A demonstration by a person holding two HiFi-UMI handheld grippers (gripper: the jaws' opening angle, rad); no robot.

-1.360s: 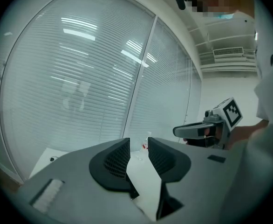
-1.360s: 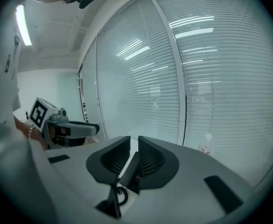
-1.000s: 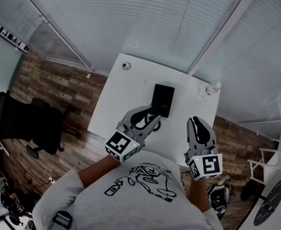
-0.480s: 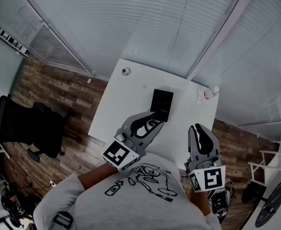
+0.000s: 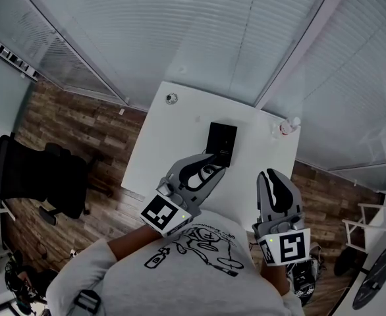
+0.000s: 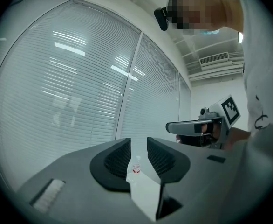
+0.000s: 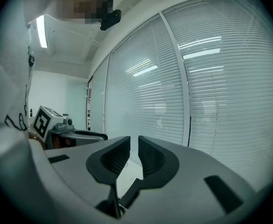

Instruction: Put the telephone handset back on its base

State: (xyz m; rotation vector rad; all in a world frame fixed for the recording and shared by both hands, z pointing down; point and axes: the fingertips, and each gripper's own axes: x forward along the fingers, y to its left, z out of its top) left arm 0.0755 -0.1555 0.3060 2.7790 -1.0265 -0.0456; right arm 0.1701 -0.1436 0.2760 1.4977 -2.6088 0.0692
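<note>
Left claw [image 5: 210, 164] has pulled back slightly toward me over the last second. Its tip is now just at the near-left edge of the telephone [image 5: 221, 140], which sits mid-bench [image 5: 170, 143]. Its jaws are narrowly apart with nothing between them. Right claw [image 5: 271, 174] has barely moved. It sits near the bench's near-right edge, also slightly apart and empty. The telephone reads as one black block, and I can't separate the handset from the base at this size. With both claws empty and the left retreating, my read is that the handset is already seated.
</note>
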